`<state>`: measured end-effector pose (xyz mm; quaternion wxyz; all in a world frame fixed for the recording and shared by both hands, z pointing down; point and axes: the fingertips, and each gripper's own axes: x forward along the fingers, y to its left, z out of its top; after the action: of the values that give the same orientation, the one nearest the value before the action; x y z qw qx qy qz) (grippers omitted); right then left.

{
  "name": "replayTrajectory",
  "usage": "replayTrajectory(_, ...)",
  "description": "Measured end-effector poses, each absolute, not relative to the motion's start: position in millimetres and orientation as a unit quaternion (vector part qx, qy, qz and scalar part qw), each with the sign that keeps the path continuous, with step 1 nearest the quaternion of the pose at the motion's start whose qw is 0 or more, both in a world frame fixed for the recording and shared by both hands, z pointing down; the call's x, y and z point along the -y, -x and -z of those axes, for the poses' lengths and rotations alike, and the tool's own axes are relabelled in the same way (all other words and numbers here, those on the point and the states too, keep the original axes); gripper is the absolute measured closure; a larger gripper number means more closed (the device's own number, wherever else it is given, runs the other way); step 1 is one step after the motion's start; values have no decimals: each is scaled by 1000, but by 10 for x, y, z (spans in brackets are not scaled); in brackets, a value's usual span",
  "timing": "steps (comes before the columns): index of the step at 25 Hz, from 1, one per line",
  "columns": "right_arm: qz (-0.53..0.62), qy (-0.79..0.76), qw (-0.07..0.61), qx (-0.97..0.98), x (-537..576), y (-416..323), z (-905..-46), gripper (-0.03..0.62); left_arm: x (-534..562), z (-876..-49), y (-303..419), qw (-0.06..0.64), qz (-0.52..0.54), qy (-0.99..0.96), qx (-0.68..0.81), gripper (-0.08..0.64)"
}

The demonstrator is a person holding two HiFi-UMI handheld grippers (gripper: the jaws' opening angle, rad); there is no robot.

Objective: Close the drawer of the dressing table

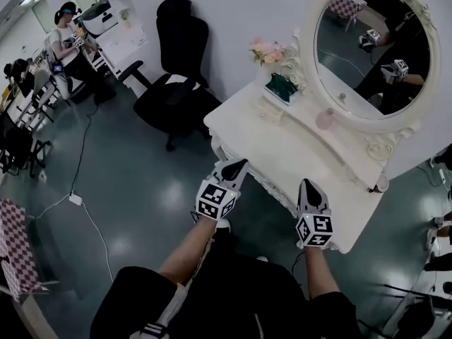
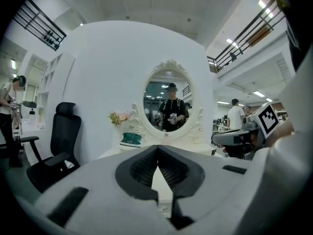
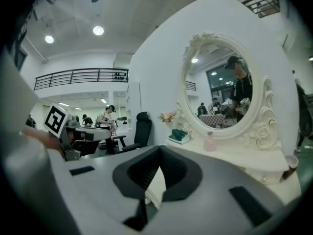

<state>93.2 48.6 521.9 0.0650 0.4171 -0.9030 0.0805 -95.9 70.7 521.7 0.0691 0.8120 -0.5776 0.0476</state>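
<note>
**Head view:** white carved dressing table (image 1: 282, 147) with oval framed mirror (image 1: 373, 48) at upper right. Left gripper (image 1: 239, 164) and right gripper (image 1: 308, 184) both at table's front edge, tips toward it. Drawer not separable from table's carved front. Black office chair (image 1: 180, 69) left of table.

**Left gripper view:** left gripper (image 2: 157, 147) jaws closed tip to tip, nothing between. Table ahead.

**Right gripper view:** right gripper (image 3: 160, 148) jaws closed, empty. Pink bottle (image 3: 210, 142) on table top below mirror.
</note>
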Motion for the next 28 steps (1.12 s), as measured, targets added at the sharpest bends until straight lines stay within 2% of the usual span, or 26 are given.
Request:
replayTrajectory(12,-93,-536,40,838,26,-484,-5061,592,201,-5133,1377,58,-65,-883,460,554)
replayTrajectory(28,-112,-626,38,771,551,-1178,-5236,592,1261,-5247,639,60,-55,-929,362,554)
